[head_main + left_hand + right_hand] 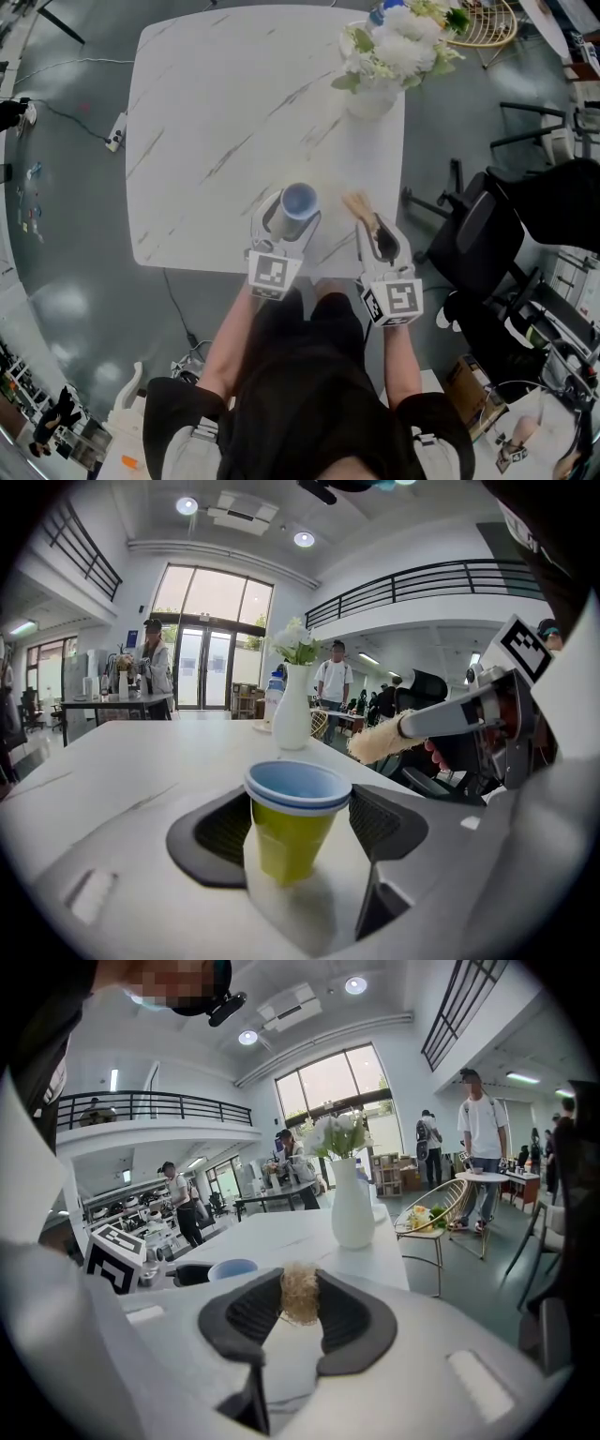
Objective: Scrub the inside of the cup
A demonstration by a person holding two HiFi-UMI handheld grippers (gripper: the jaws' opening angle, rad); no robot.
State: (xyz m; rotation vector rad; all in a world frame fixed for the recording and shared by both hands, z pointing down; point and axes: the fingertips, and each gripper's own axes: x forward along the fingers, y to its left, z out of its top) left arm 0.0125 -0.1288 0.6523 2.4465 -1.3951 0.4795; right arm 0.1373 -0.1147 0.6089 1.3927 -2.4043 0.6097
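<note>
A yellow paper cup [298,200] with a blue inside stands upright on the white marble table [216,112], near its front edge. My left gripper [292,210] is open around it. In the left gripper view the cup [295,817] sits between the two dark pads, which stand close to its rim without squeezing it. My right gripper [380,234] is just to the right, shut on a brush [357,204] whose tan bristle head sticks out forward. In the right gripper view the bristle tuft [300,1295] shows between the pads, and the cup [232,1267] is at the left.
A white vase of white flowers [375,94] stands at the table's far right corner. A black office chair [478,234] is off the table's right side and a wire stand [483,23] beyond the vase. People stand far off in the hall.
</note>
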